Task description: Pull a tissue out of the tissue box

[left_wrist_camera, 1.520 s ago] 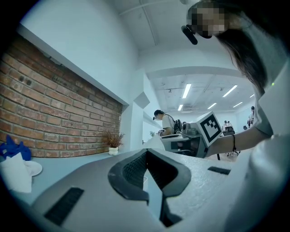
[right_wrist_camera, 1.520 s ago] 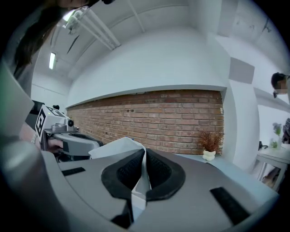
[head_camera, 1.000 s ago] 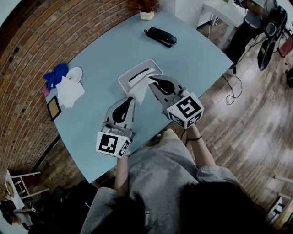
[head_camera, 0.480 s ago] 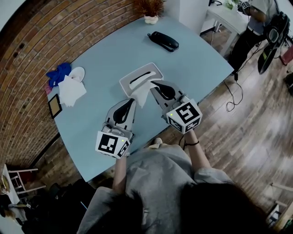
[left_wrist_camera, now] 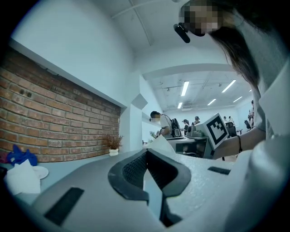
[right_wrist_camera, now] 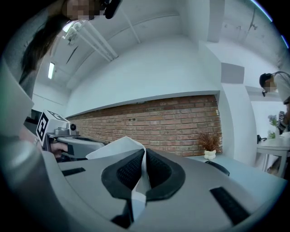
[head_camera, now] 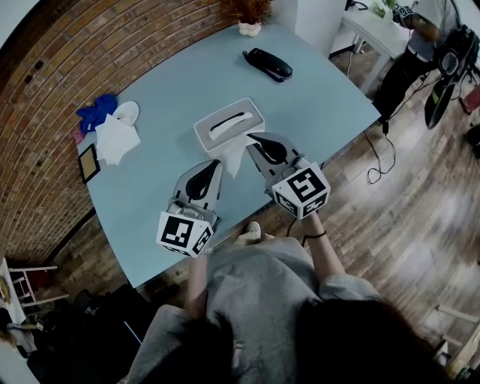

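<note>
blue table [head_camera: 150,187], brick wall [head_camera: 45,112] at 9, wood floor [head_camera: 405,225] at 3. box [head_camera: 229,124] mid-table; tissue [head_camera: 234,155] at its 6, pinched by l gripper [head_camera: 217,162] & r gripper [head_camera: 250,136]. only head view shows box.

Brick wall [head_camera: 45,90], wooden plank floor [head_camera: 405,225], pale blue table [head_camera: 172,82], white desk [head_camera: 367,19], ceiling strip lights [left_wrist_camera: 185,88]

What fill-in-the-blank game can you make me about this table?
1. The left claw and the right claw are both shut on the ____.
2. The box stands on a ____.
3. The black phone lies near a potted ____.
Missing words: tissue; table; plant.
</note>
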